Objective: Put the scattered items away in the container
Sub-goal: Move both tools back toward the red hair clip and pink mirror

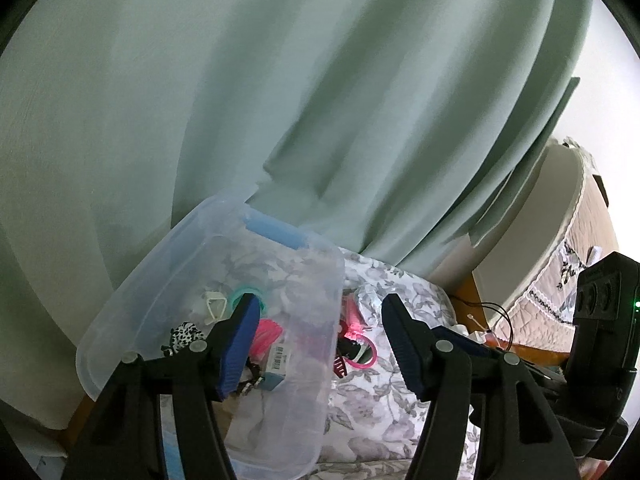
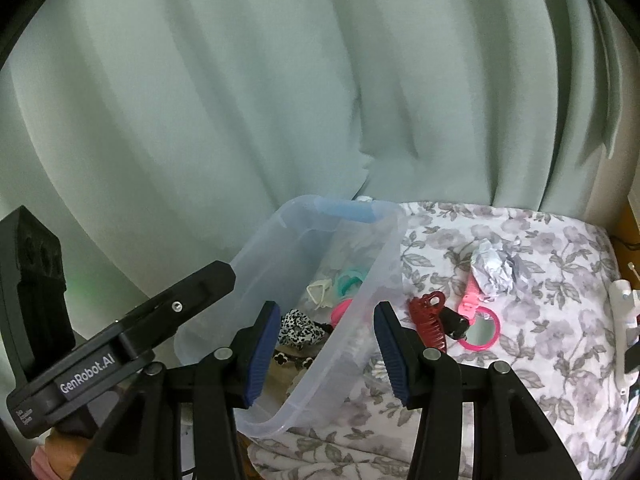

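Observation:
A clear plastic container sits on a floral cloth. It holds a leopard scrunchie, a teal ring, a white clip and pink items. On the cloth beside it lie a dark red claw clip, a pink hand mirror, a black item and crumpled foil. My left gripper is open and empty above the container's right wall. My right gripper is open and empty over the container's near right wall.
A pale green curtain hangs close behind. The floral cloth covers the surface. White objects and cables lie at the right edge. A quilted bed edge stands at the far right.

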Demonstrator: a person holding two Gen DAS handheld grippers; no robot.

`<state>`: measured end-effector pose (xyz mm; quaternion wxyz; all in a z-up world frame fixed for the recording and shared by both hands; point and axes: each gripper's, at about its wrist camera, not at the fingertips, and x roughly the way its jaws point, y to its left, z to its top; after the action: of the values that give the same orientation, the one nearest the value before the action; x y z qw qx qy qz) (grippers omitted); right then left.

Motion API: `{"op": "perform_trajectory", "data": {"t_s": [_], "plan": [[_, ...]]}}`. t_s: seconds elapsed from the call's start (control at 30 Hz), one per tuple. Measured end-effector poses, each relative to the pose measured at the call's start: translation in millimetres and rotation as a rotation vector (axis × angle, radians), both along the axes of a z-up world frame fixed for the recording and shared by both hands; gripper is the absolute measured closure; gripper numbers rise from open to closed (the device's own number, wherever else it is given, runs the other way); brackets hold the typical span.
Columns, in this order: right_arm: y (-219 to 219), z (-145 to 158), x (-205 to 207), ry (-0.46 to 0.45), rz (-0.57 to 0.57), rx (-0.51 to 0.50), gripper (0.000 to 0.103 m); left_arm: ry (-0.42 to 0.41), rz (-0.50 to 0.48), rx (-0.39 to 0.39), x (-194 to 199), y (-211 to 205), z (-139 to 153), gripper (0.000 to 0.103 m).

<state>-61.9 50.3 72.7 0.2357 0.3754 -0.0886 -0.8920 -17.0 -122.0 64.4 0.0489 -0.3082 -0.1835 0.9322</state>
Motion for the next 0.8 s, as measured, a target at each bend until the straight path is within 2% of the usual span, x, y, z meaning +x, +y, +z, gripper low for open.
{"op": "perform_trajectory", "data": {"t_s": [0.3,0.8], "plan": [[37,1,10,0.013,-0.047,-0.061,0.05,-0.004,-0.043,-0.053,-5,37,8,0.038],[127,-6,21,0.02,-0.241,-0.187,0.05,-0.052,-0.167,-0.164,-16,107,2,0.038]]}}
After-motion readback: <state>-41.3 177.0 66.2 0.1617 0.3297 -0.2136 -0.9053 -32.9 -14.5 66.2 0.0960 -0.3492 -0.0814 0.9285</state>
